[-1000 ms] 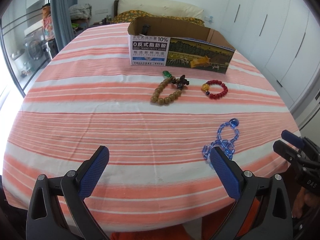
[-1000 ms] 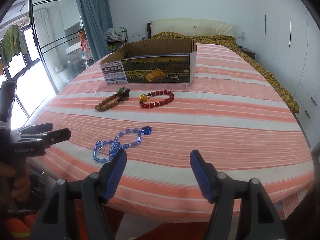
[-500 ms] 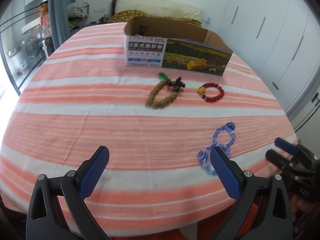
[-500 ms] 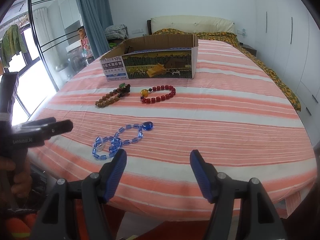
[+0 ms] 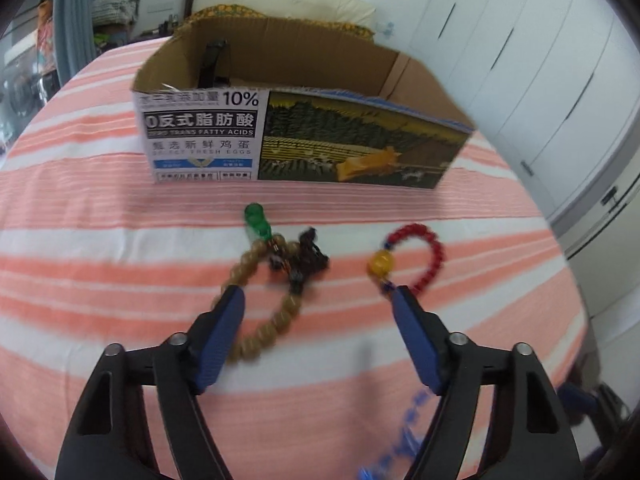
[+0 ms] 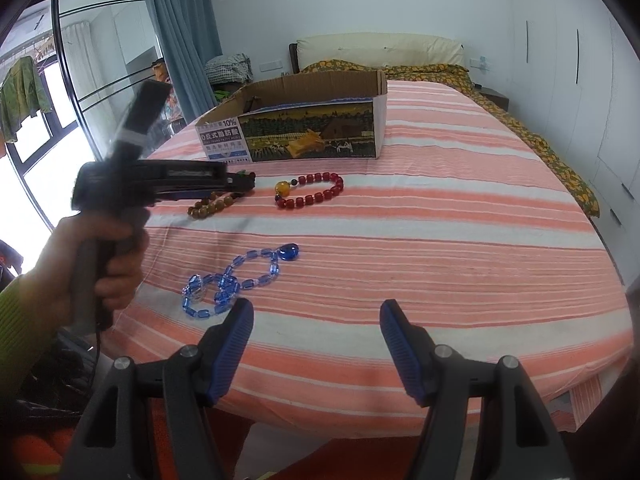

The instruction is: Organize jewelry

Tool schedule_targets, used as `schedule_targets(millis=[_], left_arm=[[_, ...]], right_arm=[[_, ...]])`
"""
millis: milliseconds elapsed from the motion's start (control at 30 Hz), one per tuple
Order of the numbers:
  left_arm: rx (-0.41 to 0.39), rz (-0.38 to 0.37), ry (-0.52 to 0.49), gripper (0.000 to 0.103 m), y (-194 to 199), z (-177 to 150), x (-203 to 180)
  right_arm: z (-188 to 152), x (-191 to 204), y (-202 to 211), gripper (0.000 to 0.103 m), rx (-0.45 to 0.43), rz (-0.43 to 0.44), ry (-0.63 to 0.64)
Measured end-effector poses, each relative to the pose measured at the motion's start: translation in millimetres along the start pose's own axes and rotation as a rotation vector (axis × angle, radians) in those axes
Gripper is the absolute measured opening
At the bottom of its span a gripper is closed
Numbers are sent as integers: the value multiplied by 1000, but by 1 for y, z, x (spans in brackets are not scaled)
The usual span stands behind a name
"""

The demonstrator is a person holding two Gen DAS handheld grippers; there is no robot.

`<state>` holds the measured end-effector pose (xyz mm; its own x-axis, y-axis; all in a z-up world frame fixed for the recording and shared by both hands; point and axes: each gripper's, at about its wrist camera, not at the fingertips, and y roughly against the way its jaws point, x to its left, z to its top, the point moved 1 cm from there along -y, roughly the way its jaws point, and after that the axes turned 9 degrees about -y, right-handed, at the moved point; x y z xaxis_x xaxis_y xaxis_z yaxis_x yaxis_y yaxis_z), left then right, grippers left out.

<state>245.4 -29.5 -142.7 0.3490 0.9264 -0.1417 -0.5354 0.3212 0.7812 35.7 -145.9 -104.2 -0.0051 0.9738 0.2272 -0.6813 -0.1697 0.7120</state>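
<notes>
The left claw [image 5: 316, 308] hangs released over the brown bracelet [image 5: 260, 312] on the striped bed [image 5: 100, 240]; the right claw [image 6: 316, 320] is released near the blue necklace [image 6: 236, 276]. The box [image 5: 304, 136] stands behind.

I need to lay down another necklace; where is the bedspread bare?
Bare: the wide stretch right of the red bead bracelet and blue crystal necklace, toward the bed's right edge. Crowded: the strip before the cardboard box, holding the wooden bead bracelet.

Both grippers [image 5: 318, 304] [image 6: 316, 316] are built from black frames, silver screws and blue ribbed pads [image 6: 234, 344]; a lime-green ribbed sleeve [image 6: 18, 320] is worn.
</notes>
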Motion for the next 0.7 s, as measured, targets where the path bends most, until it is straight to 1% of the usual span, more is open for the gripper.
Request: schedule_targets(millis=[33, 133, 200, 233, 267, 300, 533, 633, 667, 700], left_arm=[[9, 11, -9, 70, -7, 3, 0], [30, 21, -23, 53, -19, 8, -2], [28, 32, -48, 31, -21, 10, -5], [28, 27, -54, 27, -21, 10, -5], [27, 18, -55, 18, -21, 10, -5], [26, 8, -55, 13, -21, 9, -4], [-6, -44, -54, 13, -3, 4, 3], [18, -37, -89, 13, -3, 5, 3], [24, -35, -100, 15, -4, 6, 1], [30, -31, -118, 21, -5, 7, -1]], right_arm=[[-1, -1, 0, 67, 1, 0, -3], [-2, -2, -1, 67, 4, 2, -9], [-1, -4, -1, 67, 3, 3, -12], [-2, -4, -1, 67, 3, 5, -13], [-2, -4, -1, 67, 4, 6, -14], [-2, -4, -1, 67, 4, 8, -14], [-6, -3, -2, 67, 18, 16, -6], [-8, -2, -5, 67, 33, 20, -6], [-8, -1, -6, 67, 37, 22, -6], [-8, 0, -6, 67, 37, 24, -6]])
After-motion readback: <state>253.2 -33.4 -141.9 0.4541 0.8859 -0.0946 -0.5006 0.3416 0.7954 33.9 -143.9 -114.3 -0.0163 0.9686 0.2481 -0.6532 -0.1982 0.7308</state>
